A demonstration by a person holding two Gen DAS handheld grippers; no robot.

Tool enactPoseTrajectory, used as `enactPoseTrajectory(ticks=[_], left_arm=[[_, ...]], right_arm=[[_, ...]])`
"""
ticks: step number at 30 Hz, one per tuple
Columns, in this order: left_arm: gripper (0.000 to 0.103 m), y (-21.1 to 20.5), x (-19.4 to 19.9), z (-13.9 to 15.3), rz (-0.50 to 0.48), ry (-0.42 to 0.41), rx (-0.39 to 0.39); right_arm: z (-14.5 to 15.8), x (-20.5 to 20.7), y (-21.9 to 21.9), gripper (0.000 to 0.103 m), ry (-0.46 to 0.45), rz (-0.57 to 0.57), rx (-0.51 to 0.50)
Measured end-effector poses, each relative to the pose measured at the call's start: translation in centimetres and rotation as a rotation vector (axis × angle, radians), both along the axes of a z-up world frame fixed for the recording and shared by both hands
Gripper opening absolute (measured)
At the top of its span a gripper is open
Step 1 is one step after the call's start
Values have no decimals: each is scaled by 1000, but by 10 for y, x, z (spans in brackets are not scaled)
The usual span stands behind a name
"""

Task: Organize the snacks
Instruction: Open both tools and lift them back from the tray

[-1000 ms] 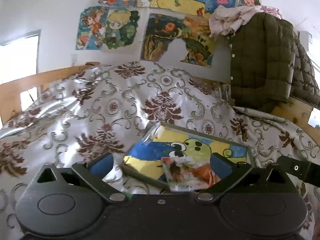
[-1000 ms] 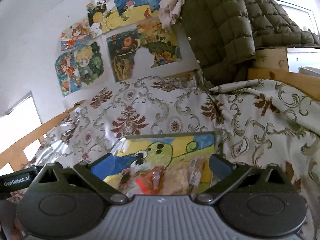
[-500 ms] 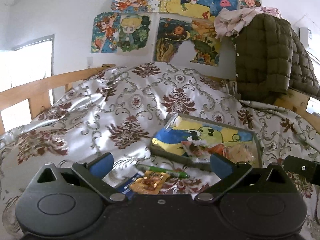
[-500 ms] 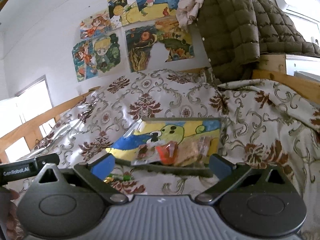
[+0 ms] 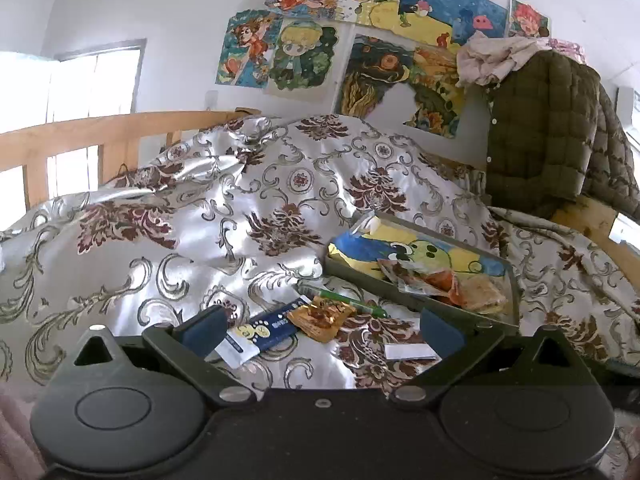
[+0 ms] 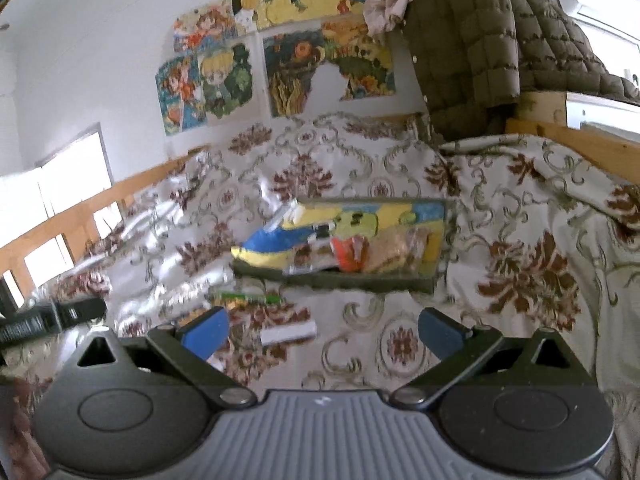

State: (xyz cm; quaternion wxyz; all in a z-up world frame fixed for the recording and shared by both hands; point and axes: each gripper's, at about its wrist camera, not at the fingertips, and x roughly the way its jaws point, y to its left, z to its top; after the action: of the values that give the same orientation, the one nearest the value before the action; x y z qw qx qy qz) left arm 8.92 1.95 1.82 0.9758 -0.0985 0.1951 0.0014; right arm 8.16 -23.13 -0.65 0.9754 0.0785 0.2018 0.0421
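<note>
- Left gripper (image 5: 322, 326): jaws spread wide, nothing held; right gripper (image 6: 323, 326): likewise wide and empty
- Tray (image 5: 360, 276) on the bedspread (image 5: 224, 216) holds three snack packets (image 5: 444, 286)
- Just in front of the tray: orange packet (image 5: 322, 317), blue packet (image 5: 266, 330), green pen (image 5: 342, 300), white slip (image 5: 410, 351)

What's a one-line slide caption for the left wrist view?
Open left gripper hovers over loose snack packets on the bedspread, near the half-filled tray.
</note>
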Motion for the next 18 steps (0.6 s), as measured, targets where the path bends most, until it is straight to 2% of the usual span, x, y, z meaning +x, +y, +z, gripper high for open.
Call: enactPoseTrajectory(ticks=[11,18], left_arm=[[102,-17,1,-11,-51,76,92],[102,-16,11,-18,-37,141,101]], right_arm=[[-16,-2,0,103,122,-70,12],[-21,3,1,103,156,-77,-3]])
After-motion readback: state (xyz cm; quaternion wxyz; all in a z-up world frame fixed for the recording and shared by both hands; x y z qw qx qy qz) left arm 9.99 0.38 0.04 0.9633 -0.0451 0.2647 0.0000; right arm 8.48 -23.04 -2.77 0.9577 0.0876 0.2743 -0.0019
